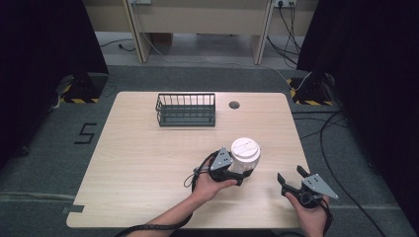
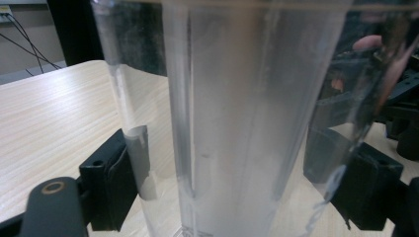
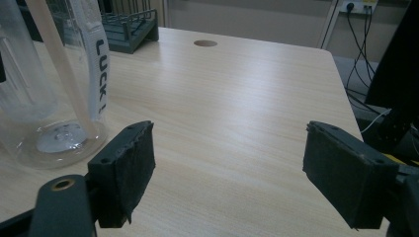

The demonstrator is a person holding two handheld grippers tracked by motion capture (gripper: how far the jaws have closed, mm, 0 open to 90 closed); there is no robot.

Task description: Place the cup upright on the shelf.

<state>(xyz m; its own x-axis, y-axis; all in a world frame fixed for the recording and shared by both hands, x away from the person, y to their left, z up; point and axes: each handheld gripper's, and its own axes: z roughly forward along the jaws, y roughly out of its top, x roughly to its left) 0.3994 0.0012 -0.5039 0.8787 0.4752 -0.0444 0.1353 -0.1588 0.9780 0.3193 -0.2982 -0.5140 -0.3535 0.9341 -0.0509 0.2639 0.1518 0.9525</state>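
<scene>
While clamped on the clear bottle (image 2: 232, 118), with one black jaw on each side of its wall low down, keep the left tongs (image 1: 236, 174) squeezing evenly and level; a smooth, see-through plastic wall like this looks apt to slip or twist if the squeeze loosens. Judge the grip by the left gripper view: pads pressed flat against both flanks of the bottle, base at or just above the counter (image 2: 54, 113). Keep the bottle upright, white lid (image 1: 245, 147) on top, so the straw (image 3: 59, 64) and the white strap (image 3: 96, 59) inside the right tongs' line of sight stay hanging straight. Bring the right tongs (image 1: 292, 178) in only if a second hold is wanted: jaws spread wide now, holding nothing, hovering over bare counter just to the right of the bottle. Aim any second grip higher, near the lid, clear of the left jaws. Beyond both tongs, on the far side of the counter, mind the dark wire basket (image 1: 186, 109) and the round cable hole (image 1: 234, 104) to its right; probably the place to carry the bottle, so lift straight before moving forward
</scene>
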